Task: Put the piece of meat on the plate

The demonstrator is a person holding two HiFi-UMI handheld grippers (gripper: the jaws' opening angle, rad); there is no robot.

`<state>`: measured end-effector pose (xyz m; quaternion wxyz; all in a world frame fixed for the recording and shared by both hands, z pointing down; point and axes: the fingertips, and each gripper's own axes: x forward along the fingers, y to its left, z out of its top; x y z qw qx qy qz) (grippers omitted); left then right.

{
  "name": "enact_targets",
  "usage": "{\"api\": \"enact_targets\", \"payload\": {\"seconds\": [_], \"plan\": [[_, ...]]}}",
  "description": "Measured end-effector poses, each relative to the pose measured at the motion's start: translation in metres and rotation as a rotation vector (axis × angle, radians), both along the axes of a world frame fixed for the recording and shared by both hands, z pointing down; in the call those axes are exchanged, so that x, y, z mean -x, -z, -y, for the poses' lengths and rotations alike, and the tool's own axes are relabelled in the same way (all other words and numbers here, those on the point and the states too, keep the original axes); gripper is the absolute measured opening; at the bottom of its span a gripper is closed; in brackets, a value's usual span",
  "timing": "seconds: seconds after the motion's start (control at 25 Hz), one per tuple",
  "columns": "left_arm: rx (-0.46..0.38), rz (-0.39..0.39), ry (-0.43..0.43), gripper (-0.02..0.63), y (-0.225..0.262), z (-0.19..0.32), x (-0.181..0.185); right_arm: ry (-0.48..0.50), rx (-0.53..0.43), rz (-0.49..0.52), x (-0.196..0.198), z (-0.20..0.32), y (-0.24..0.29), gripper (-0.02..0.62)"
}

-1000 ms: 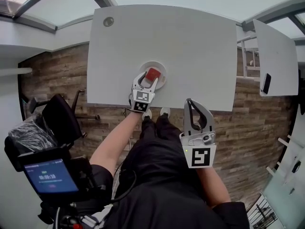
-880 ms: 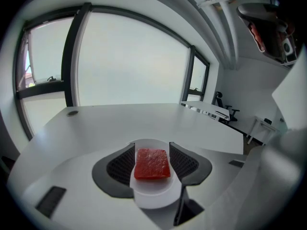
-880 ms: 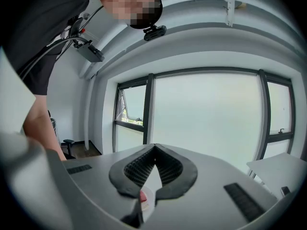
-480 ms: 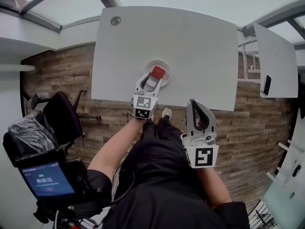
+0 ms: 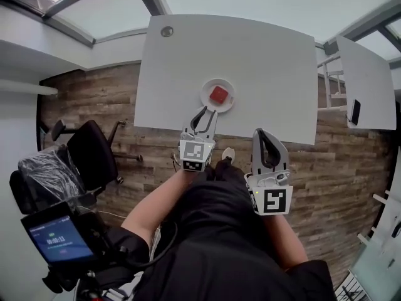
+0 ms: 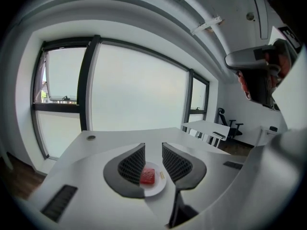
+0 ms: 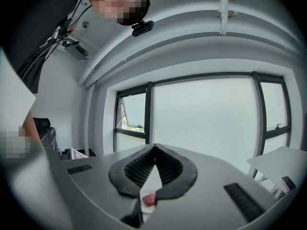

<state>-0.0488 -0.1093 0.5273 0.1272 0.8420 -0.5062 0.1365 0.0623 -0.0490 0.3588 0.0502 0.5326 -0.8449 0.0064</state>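
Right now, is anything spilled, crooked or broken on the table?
Nothing stands out. The piece of meat sits flat in the middle of the white plate, and the plate rests level on the table near its front edge. No spills or damage show.

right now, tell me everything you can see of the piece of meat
The piece of meat is a small red, roughly square chunk that looks raw and slightly glossy. It lies flat near the middle of the round white plate, which sits close to the near edge of the white table. Only the plate touches it. A tiny pale scrap lies beside it.
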Motion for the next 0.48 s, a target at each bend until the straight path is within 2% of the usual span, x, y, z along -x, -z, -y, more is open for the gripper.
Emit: {"api": "enact_targets", "payload": {"seconds": [0.28, 0.48], "plan": [[-0.066, 0.019, 0.038, 0.027, 0.032, -0.012, 0.009, 0.029, 0.033, 0.01, 0.004, 0.008, -0.014, 0.003], [-0.12, -0.089, 0.073, 0.006, 0.057, -0.035, 0.012, 0.046, 0.02, 0.018, 0.012, 0.004, -0.008, 0.003]]}}
